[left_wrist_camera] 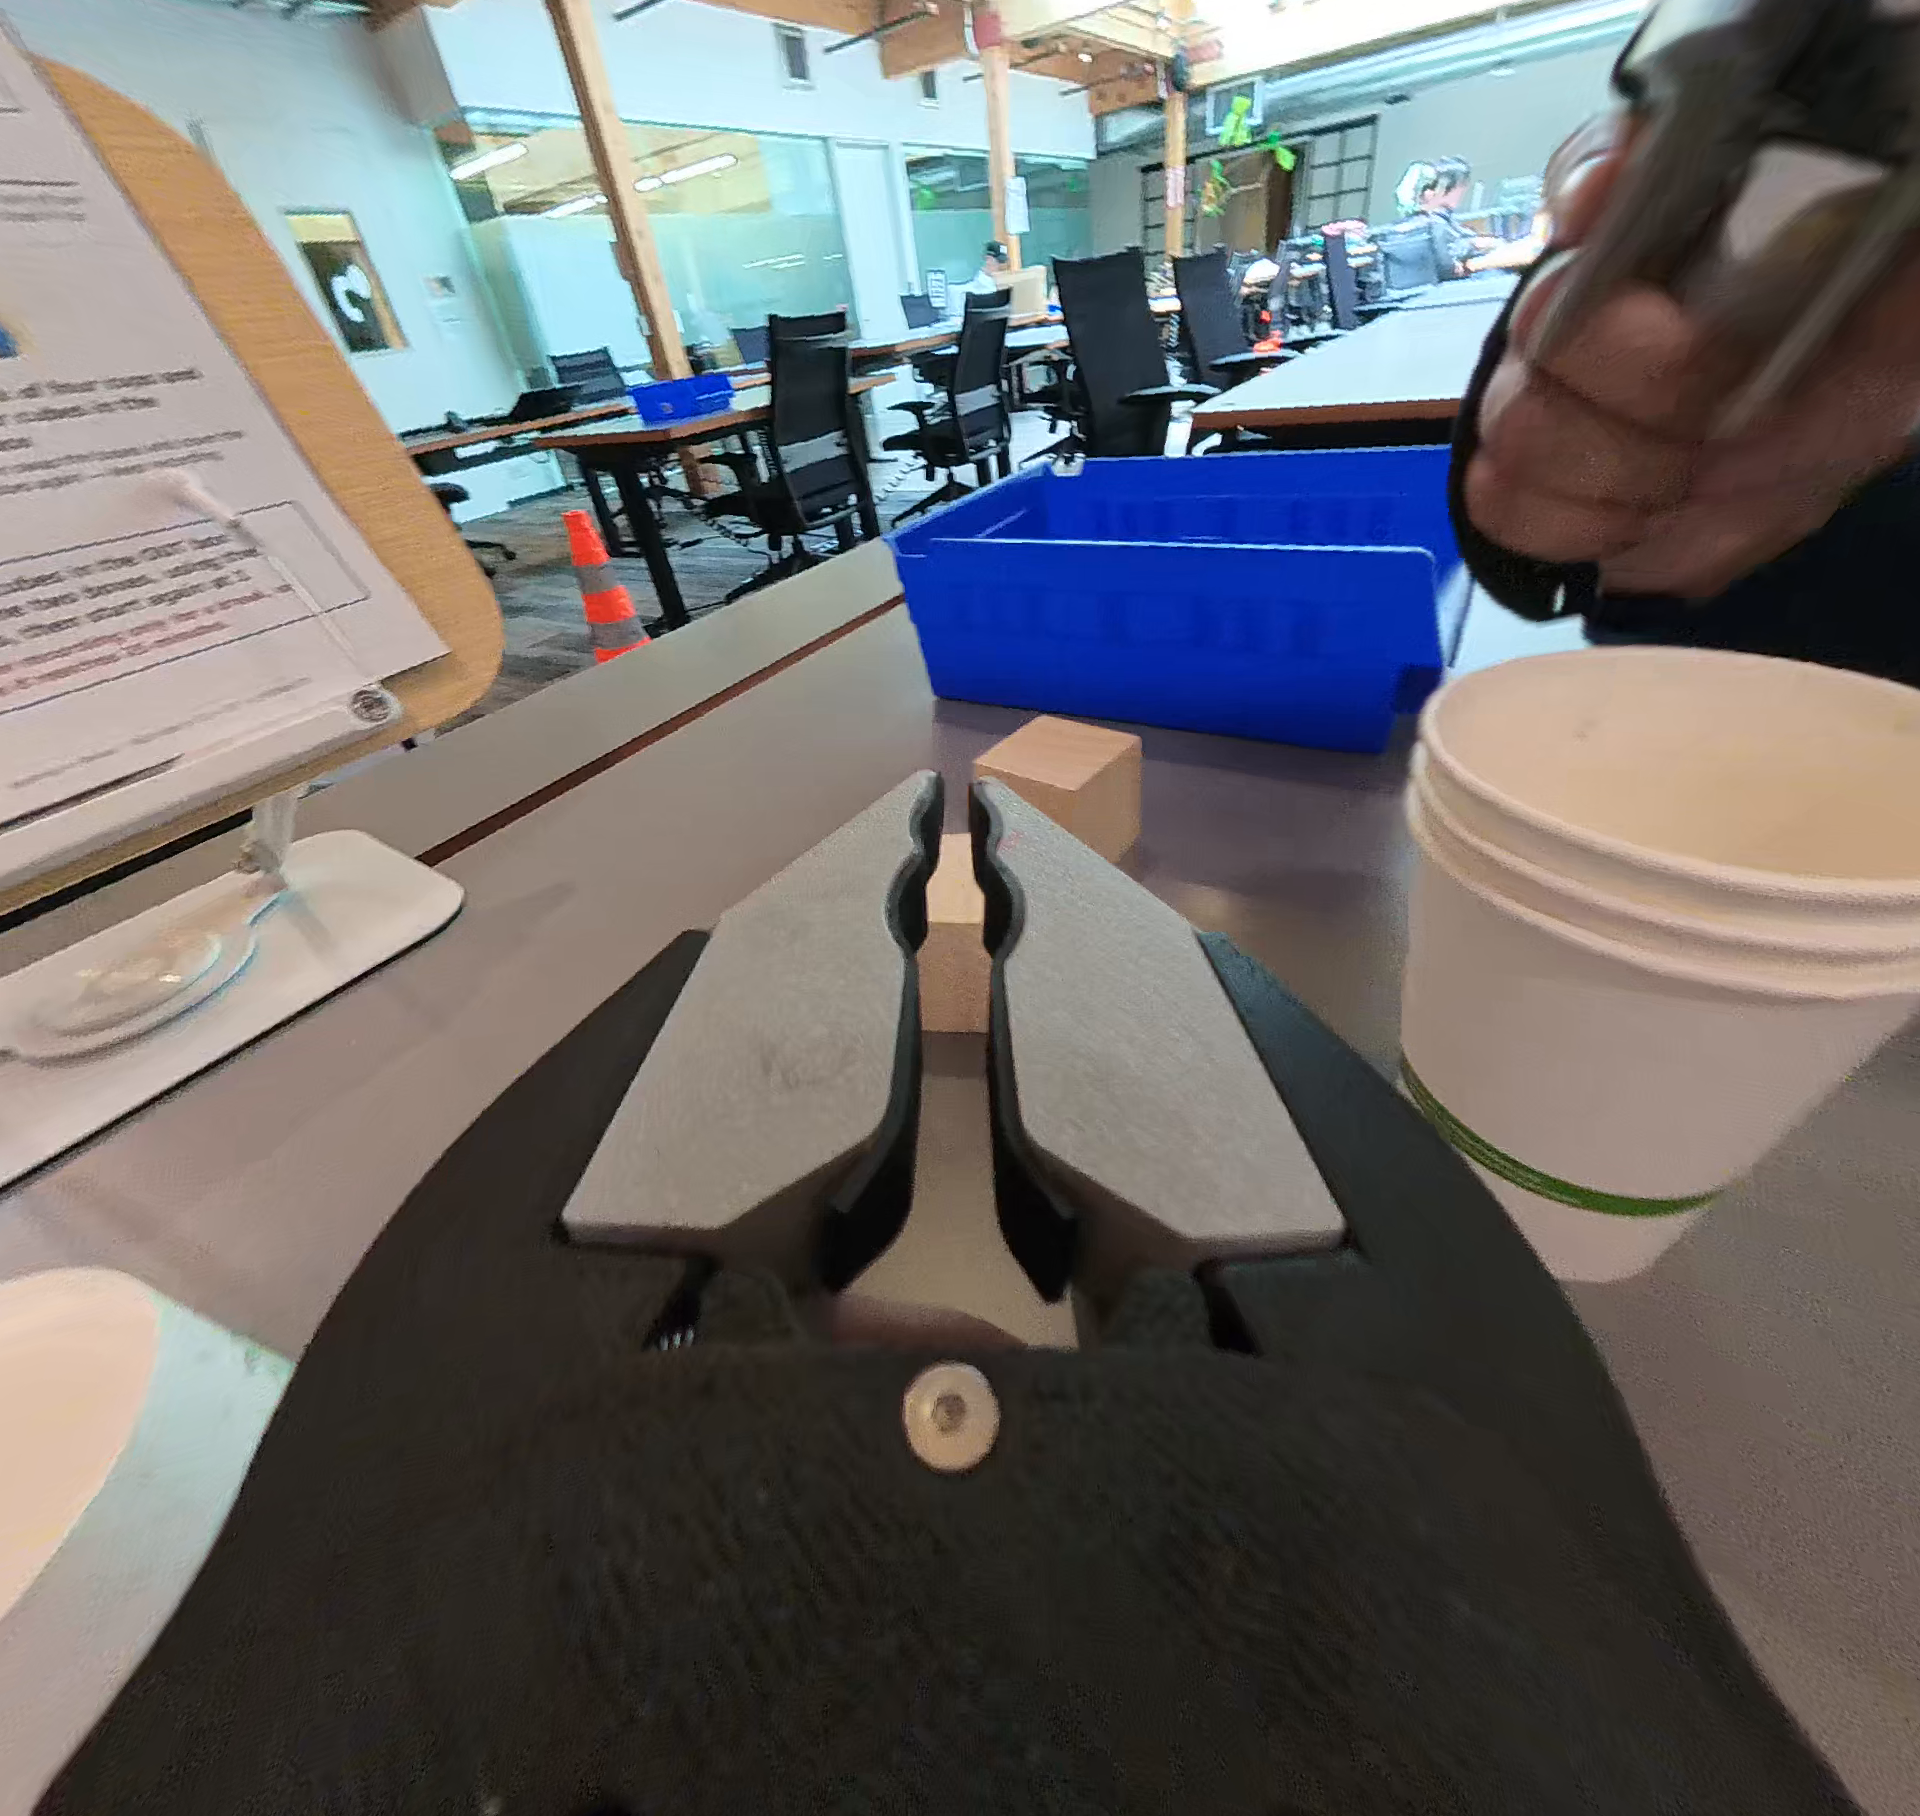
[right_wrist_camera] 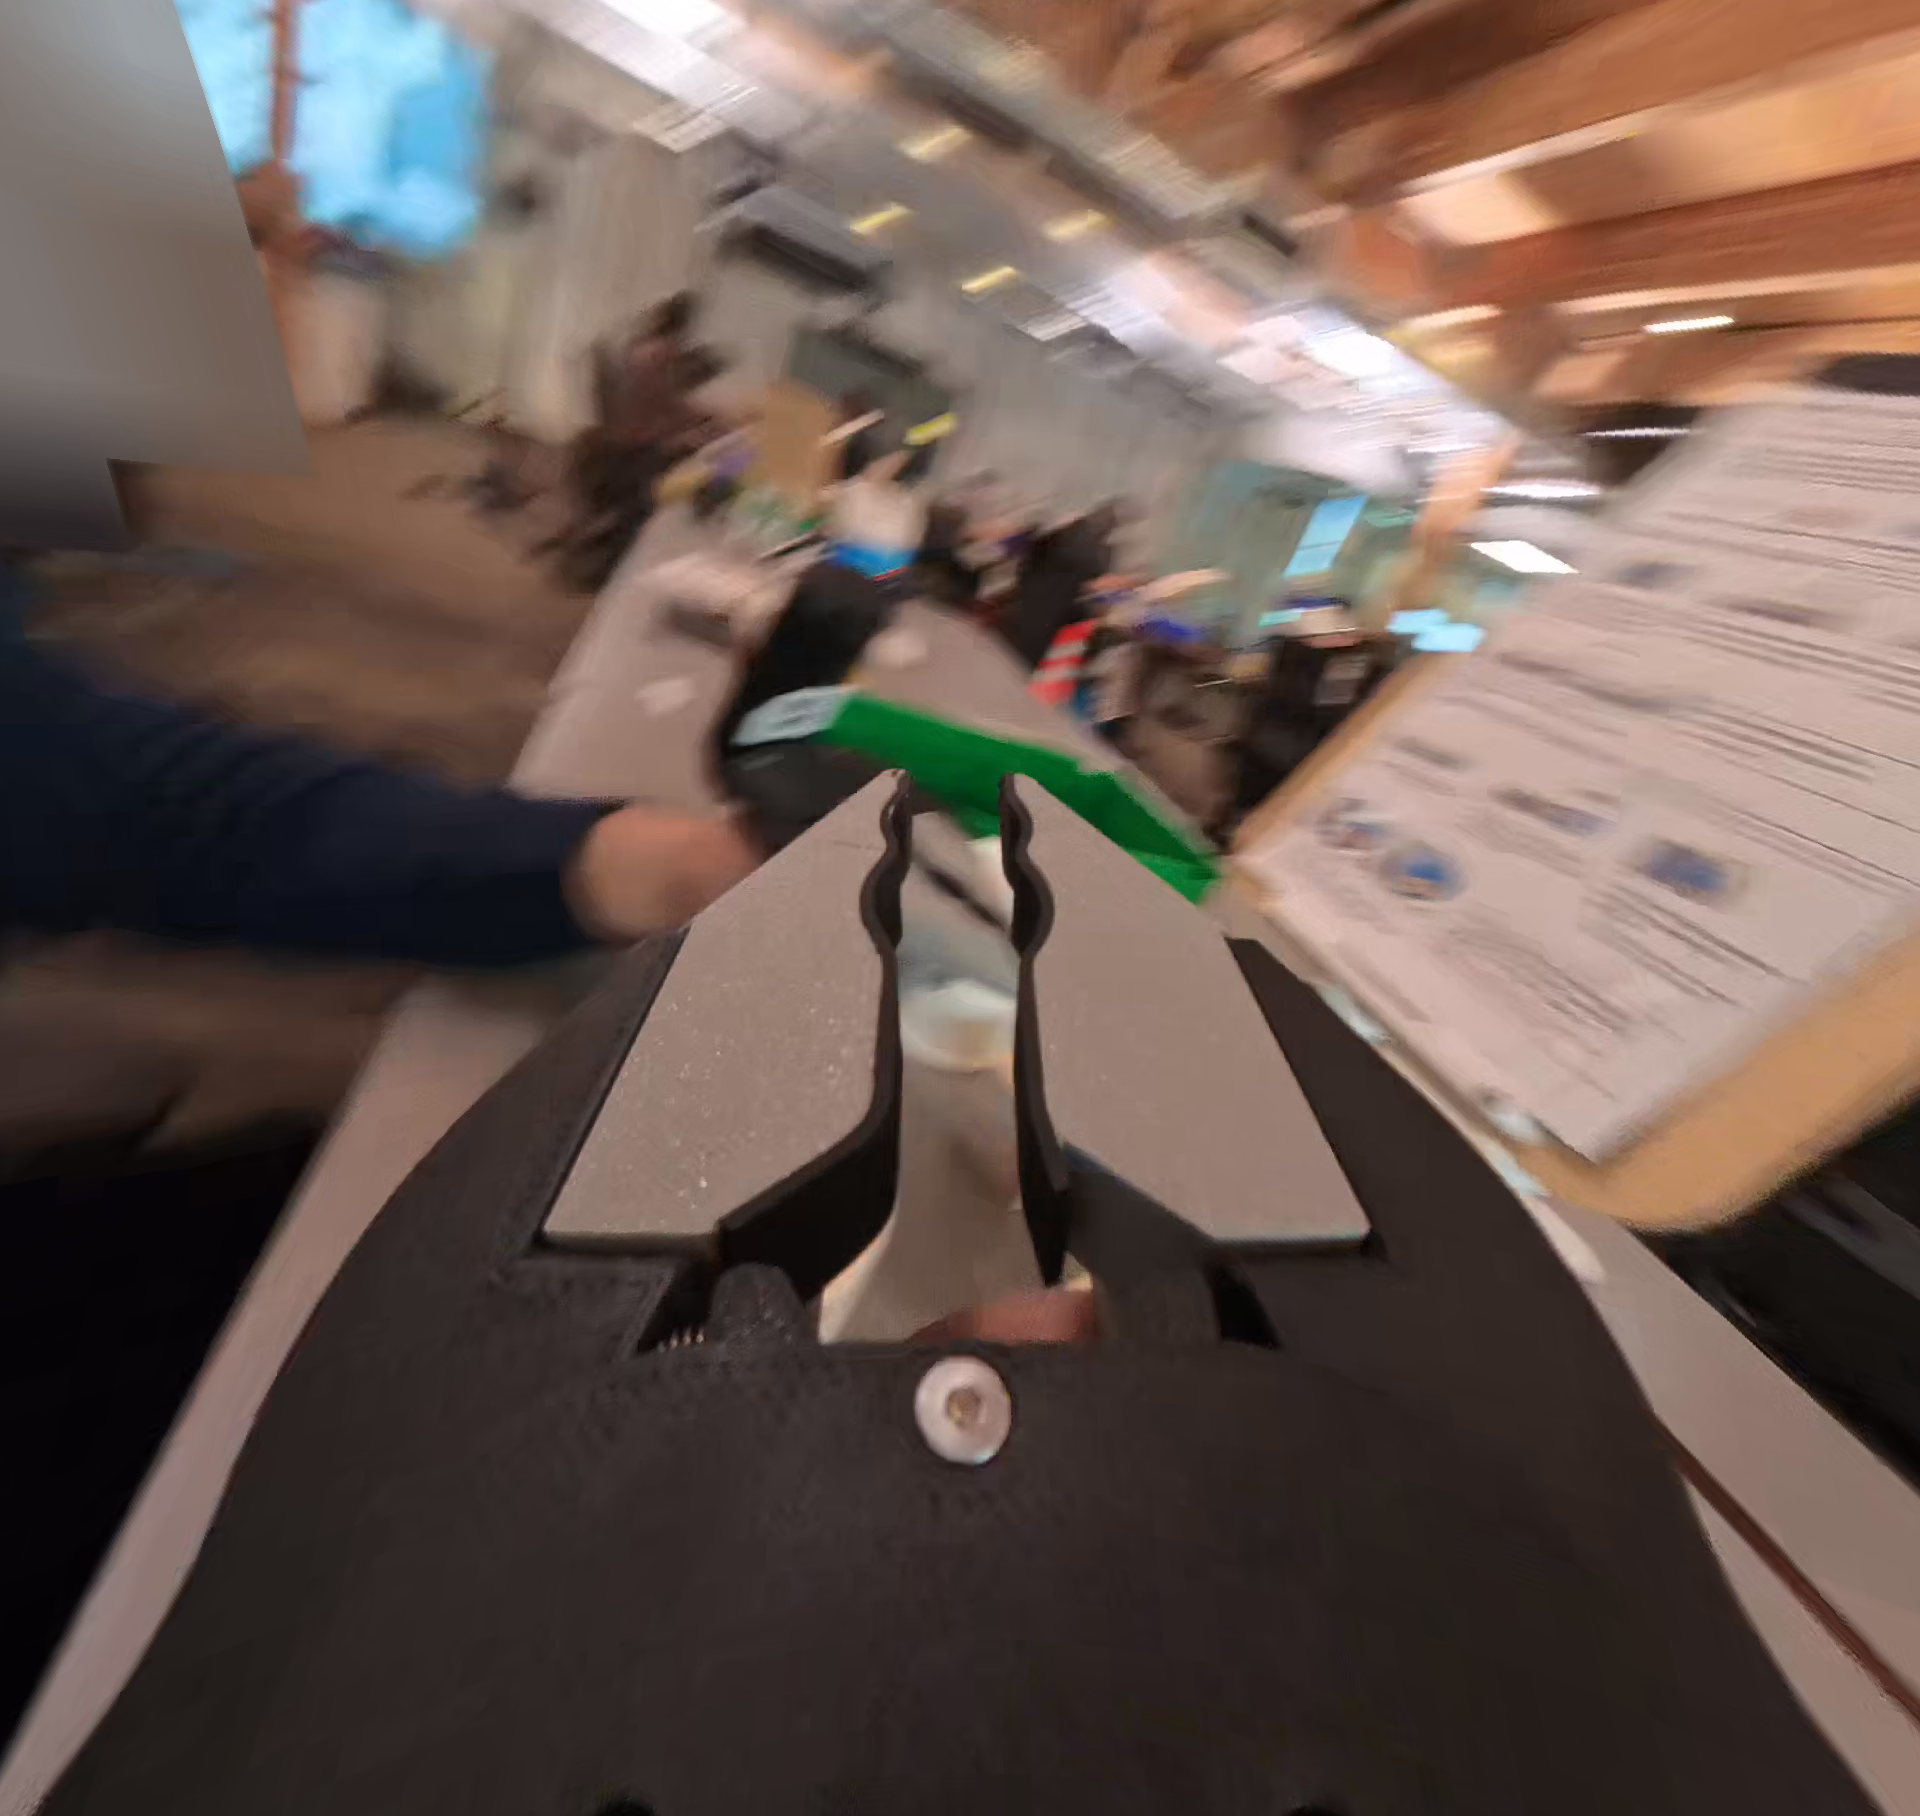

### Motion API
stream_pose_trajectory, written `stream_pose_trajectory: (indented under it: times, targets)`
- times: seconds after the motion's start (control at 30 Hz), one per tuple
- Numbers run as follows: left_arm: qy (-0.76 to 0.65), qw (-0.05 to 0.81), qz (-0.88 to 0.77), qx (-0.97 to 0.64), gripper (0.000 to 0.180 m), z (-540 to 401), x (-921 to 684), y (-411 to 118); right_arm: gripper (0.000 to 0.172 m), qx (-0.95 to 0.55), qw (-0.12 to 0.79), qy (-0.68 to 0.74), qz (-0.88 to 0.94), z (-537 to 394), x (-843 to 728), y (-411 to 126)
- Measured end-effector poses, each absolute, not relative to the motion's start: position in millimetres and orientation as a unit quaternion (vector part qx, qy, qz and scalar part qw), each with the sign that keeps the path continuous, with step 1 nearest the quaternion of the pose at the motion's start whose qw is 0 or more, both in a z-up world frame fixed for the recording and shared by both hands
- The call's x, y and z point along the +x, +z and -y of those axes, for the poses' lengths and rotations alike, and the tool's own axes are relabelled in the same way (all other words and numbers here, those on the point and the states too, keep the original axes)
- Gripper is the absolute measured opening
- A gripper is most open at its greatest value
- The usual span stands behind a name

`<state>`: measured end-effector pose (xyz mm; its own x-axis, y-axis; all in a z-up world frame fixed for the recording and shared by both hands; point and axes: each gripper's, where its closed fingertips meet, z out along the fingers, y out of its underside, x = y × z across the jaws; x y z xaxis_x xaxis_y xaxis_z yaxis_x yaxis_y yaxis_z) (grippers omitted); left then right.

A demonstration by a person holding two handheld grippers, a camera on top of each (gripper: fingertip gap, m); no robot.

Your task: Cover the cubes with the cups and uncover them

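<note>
In the left wrist view my left gripper (left_wrist_camera: 956, 810) hangs low over the grey table (left_wrist_camera: 623, 831), its fingertips all but together with only a thin slit between them and nothing in it. A wooden cube (left_wrist_camera: 951, 935) shows through the slit, on the table behind the fingers. A second wooden cube (left_wrist_camera: 1060, 790) stands just beyond. A white paper cup (left_wrist_camera: 1662, 935) leans to the right, mouth up, with no gripper touching it. The right gripper (left_wrist_camera: 1766, 156) is in a hand well above it. In the blurred right wrist view my right gripper (right_wrist_camera: 954, 810) has its fingers apart, with nothing between them.
A blue bin (left_wrist_camera: 1174, 592) stands behind the cubes. A sign on a stand (left_wrist_camera: 156, 478) is at the left, and another white cup (left_wrist_camera: 62, 1403) is at the bottom left edge. The right wrist view shows a green bin (right_wrist_camera: 1039, 790), the sign (right_wrist_camera: 1558, 779) and a dark-sleeved arm (right_wrist_camera: 260, 831).
</note>
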<state>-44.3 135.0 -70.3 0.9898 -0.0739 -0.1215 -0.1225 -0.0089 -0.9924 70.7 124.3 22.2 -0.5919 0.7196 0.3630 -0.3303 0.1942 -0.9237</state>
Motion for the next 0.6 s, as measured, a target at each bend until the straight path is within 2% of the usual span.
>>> stream_pose_trajectory:
  times: [0.07,0.13,0.3,0.4,0.53,0.6]
  targets:
    - [0.014,0.712,-0.044,-0.701,0.003,-134.3,-51.9,-65.8,0.015,-0.257,0.497,0.622,0.548,-171.4,40.7,30.0]
    - [0.005,0.723,-0.023,-0.691,0.003,-133.2,-56.7,-61.8,0.031,-0.337,0.529,0.593,0.506,-204.3,20.3,16.4]
    - [0.019,0.735,0.000,-0.678,0.003,-129.5,-67.3,-55.7,0.036,-0.397,0.600,0.473,0.508,-232.4,2.5,-22.9]
    - [0.022,0.742,0.010,-0.670,0.002,-126.9,-71.8,-52.0,0.039,-0.421,0.612,0.435,0.509,-243.3,-1.4,-34.3]
    - [0.028,0.741,0.019,-0.671,0.003,-126.7,-77.0,-53.8,0.032,-0.448,0.605,0.445,0.486,-254.0,-2.4,-37.5]
    - [0.032,0.739,0.019,-0.673,0.003,-127.4,-77.7,-55.4,0.022,-0.465,0.577,0.466,0.483,-254.5,-4.9,-44.3]
